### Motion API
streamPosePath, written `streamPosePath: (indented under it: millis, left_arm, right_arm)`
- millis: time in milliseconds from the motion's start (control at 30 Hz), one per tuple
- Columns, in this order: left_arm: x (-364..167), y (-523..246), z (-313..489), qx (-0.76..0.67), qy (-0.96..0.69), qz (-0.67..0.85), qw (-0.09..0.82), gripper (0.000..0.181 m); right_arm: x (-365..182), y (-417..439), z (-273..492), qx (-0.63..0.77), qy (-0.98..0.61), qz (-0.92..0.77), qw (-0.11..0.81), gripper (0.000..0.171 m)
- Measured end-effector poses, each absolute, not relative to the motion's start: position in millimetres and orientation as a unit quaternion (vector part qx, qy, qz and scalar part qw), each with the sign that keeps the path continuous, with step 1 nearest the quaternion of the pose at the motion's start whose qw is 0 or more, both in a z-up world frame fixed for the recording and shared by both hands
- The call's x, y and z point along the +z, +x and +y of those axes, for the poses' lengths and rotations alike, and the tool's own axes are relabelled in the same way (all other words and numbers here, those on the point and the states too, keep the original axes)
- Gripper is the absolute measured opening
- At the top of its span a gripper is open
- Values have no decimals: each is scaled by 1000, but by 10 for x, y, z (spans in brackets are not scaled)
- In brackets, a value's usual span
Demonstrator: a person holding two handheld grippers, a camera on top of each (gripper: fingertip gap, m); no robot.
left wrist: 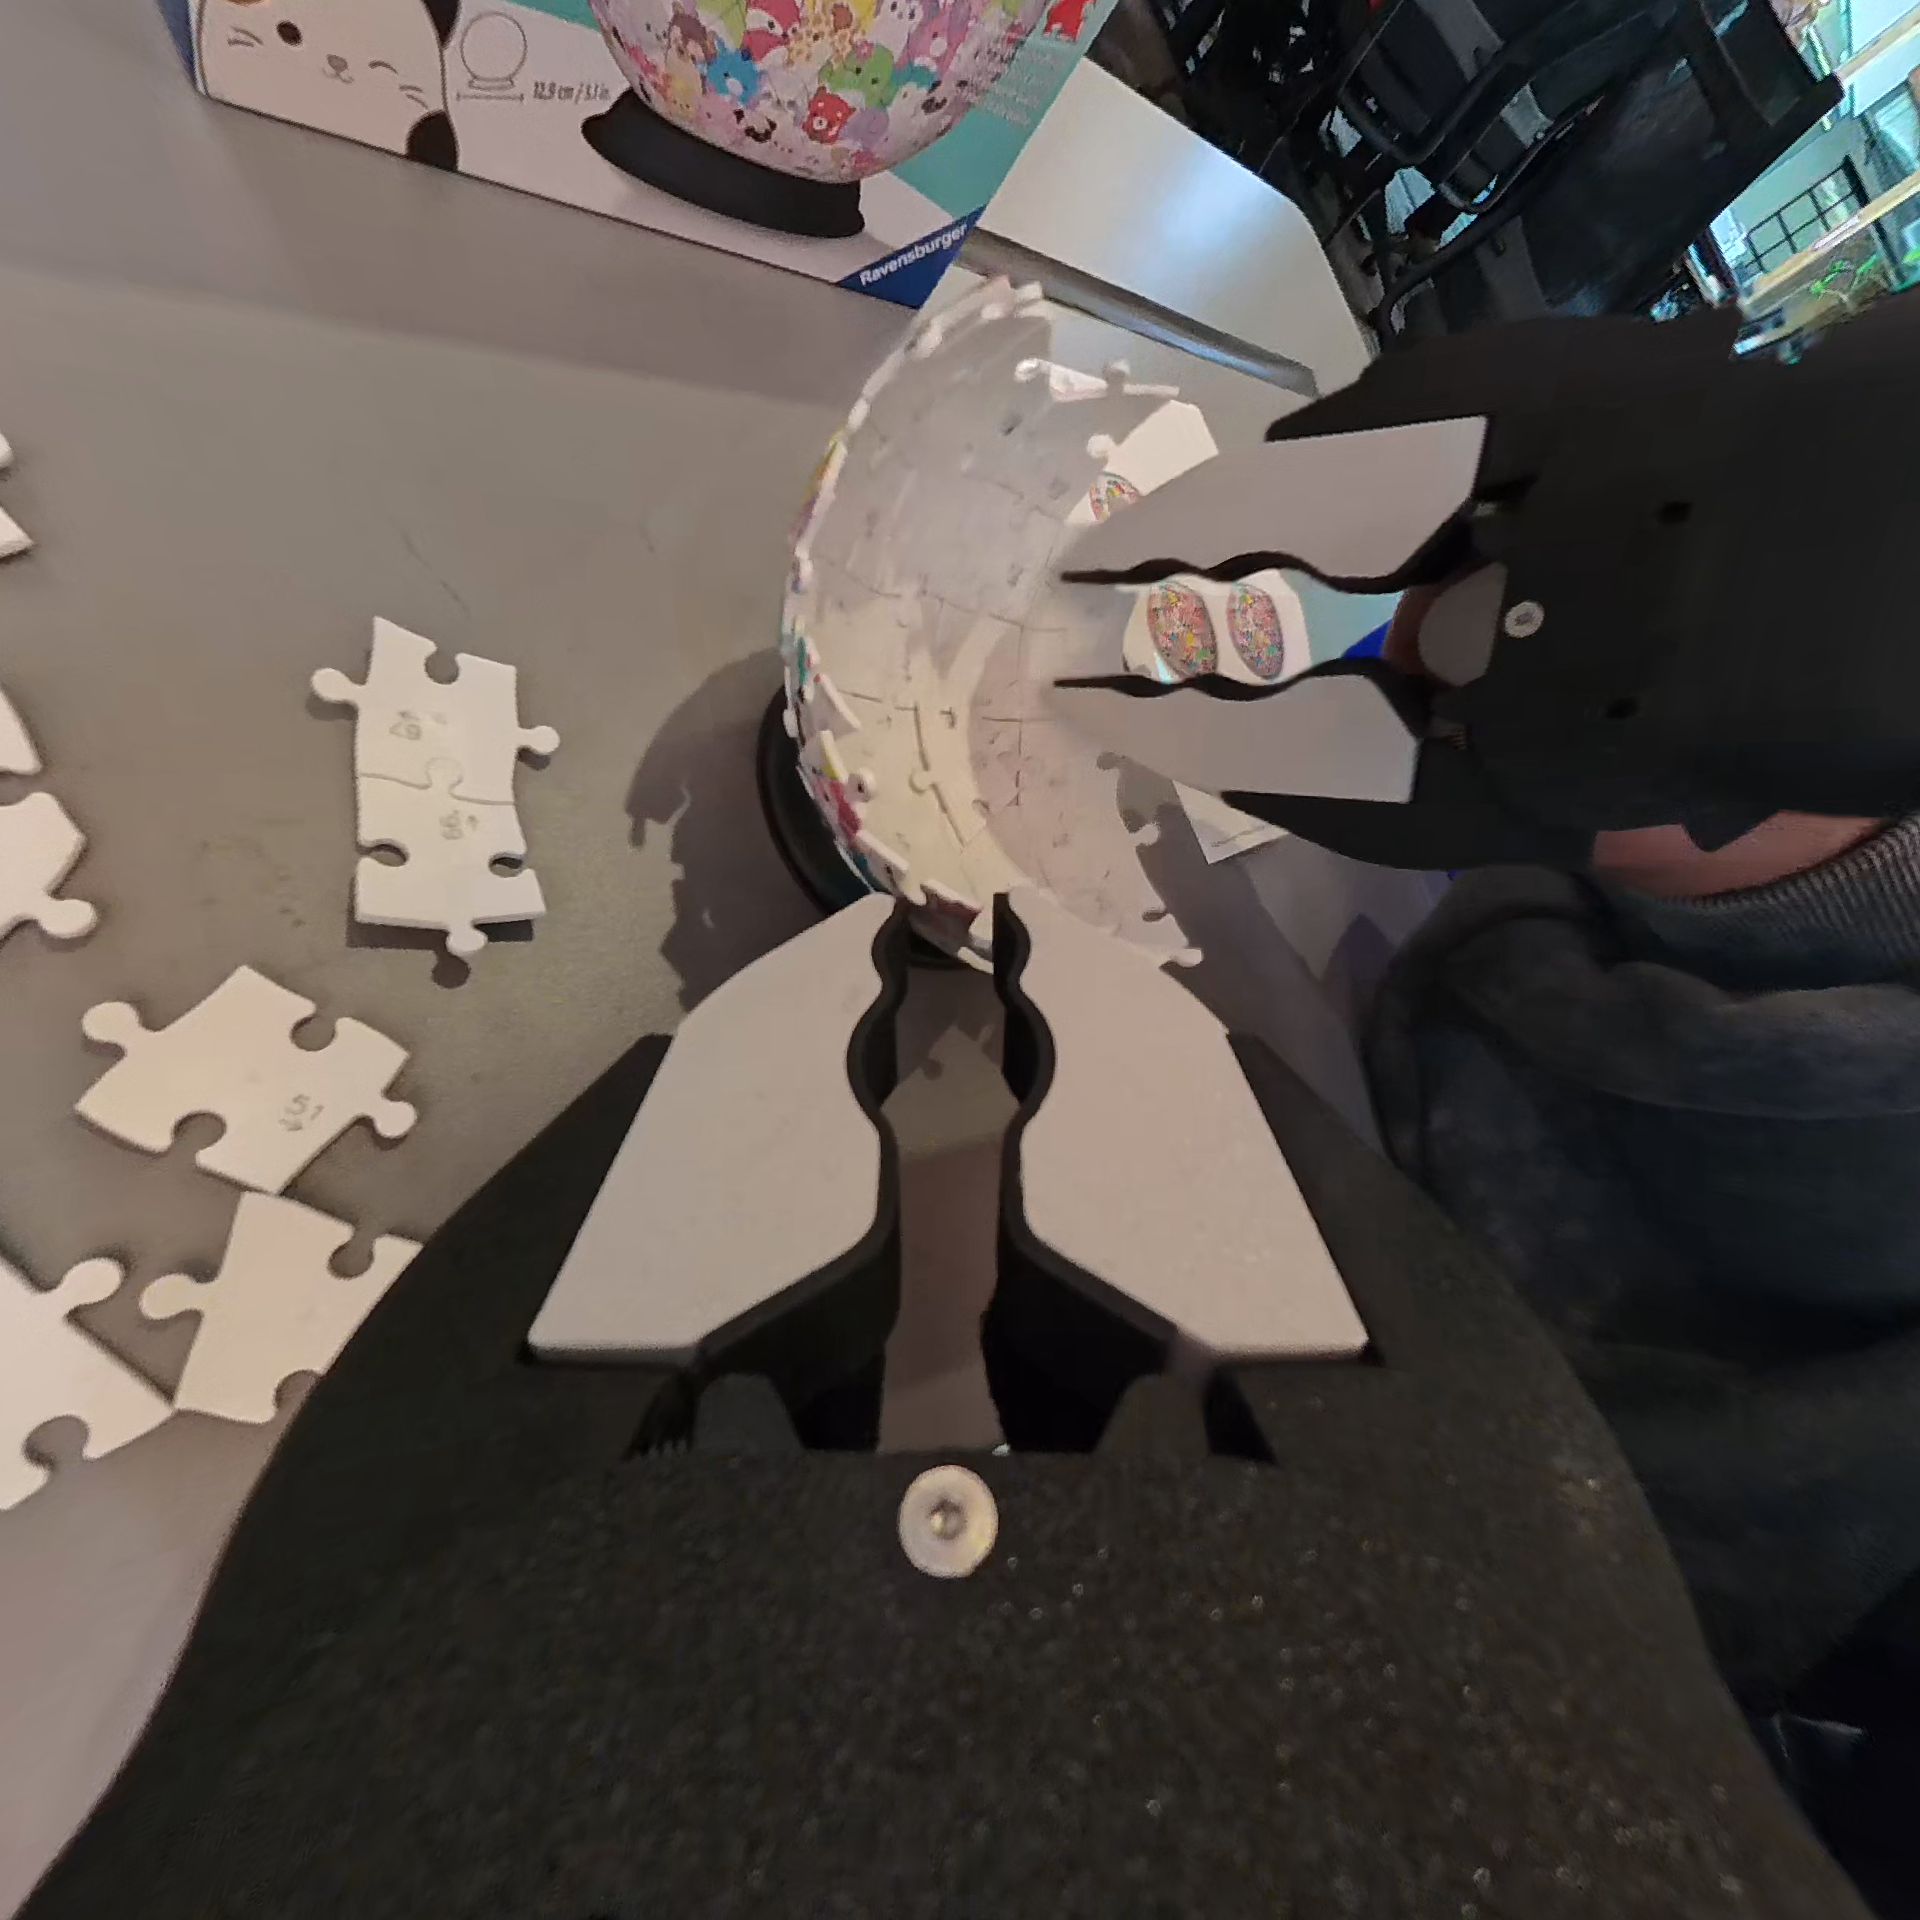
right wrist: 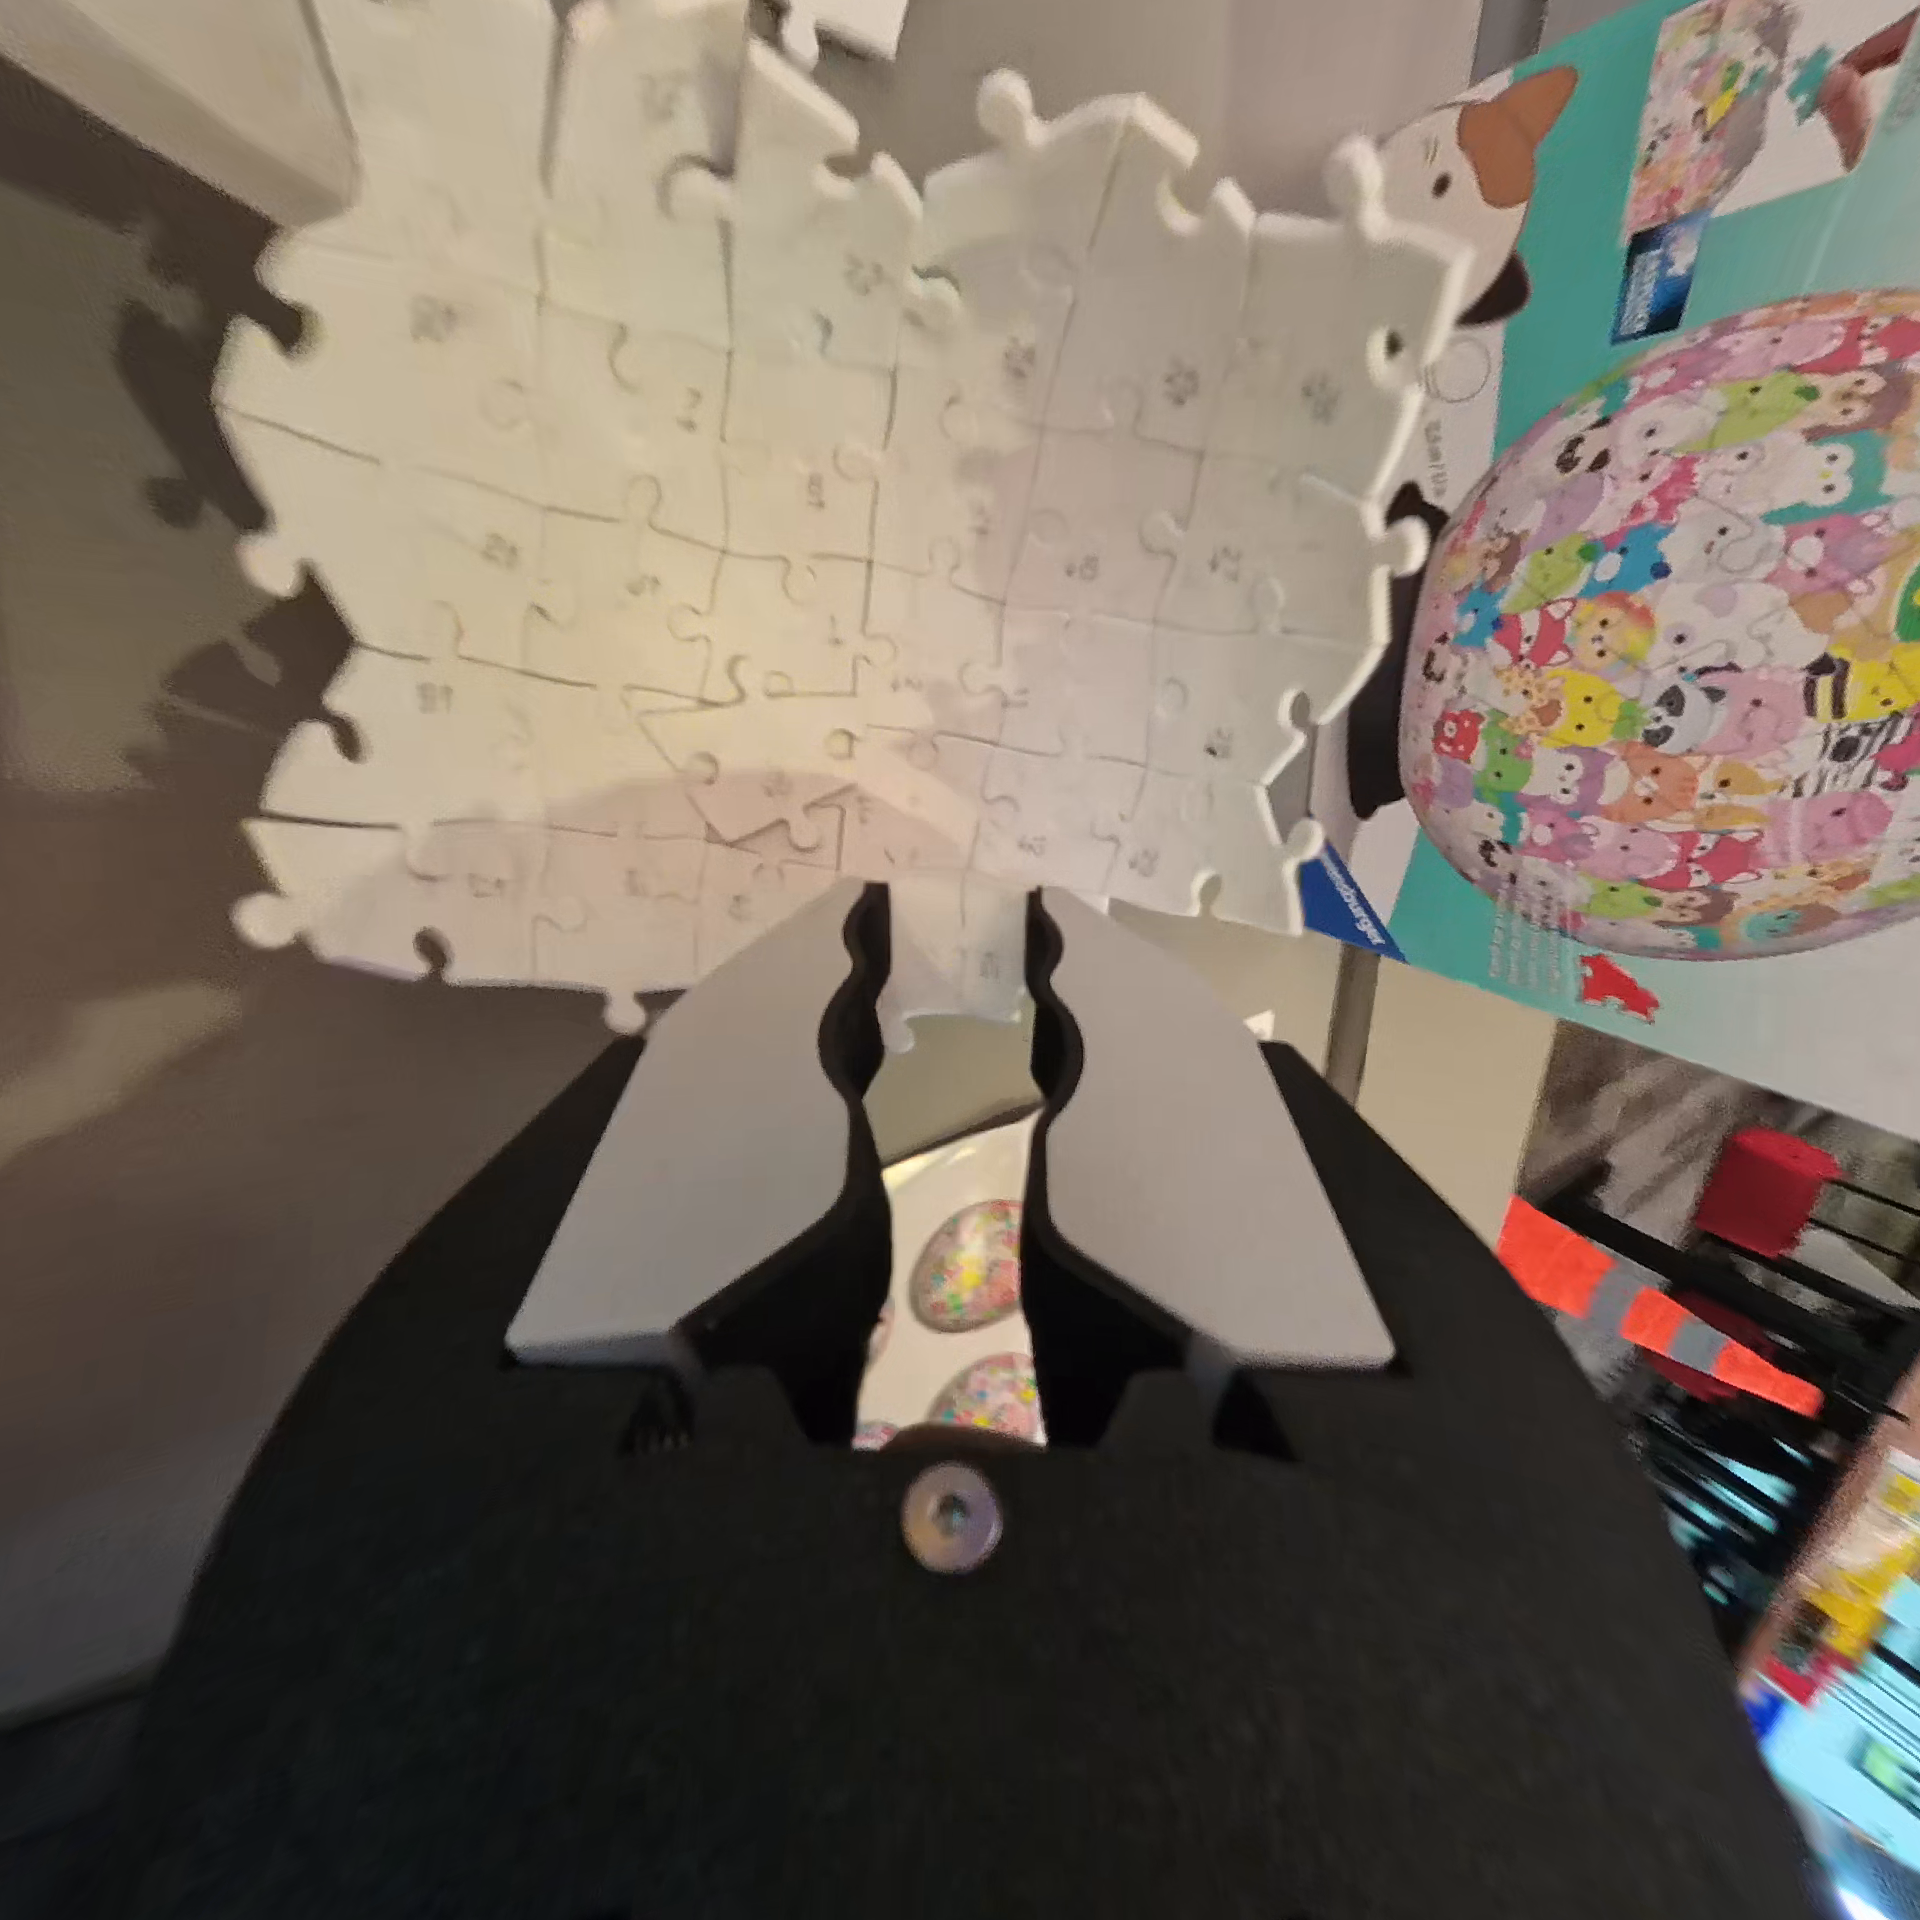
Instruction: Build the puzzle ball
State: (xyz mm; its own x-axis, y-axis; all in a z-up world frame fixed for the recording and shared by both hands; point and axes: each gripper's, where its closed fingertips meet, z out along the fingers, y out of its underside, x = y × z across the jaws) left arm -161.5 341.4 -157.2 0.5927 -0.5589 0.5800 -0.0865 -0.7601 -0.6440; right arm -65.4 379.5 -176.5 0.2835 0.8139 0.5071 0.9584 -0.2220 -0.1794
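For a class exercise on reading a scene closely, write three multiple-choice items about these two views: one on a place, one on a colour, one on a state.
1. Where do the loose white jigsaw pieces lie relative to the half-built curved puzzle shell in the left wrist view?
A. On the grey table to its left
B. Inside the shell
C. On the printed puzzle box

2. What colour is the shell's inner face?
A. Teal
B. White
C. Black

3. What is the state of the right gripper?
A. Shut on a loose piece
B. Out of view
C. Open, tips near the shell's inside

Answers: 1 A, the pieces lie flat on the table at left. 2 B, the concave side shows white backs. 3 C, a gap separates its fingers and nothing is between them.
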Motion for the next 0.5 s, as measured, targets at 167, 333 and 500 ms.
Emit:
streamPosePath:
  millis: [167,333,500]
  left_arm:
    - [-1556,-1608,3425,-407,-844,193,290,14]
    - [-1479,-1610,3451,-403,-842,196,300,15]
    - [-1421,-1614,3484,-390,-842,204,312,14]
  right_arm:
    - [-1818,-971,3606,-7,-781,-568,261,26]
    - [-2022,-964,3597,14,-791,-575,210,32]
    - [-2029,-1047,3616,19,-781,-582,225,30]
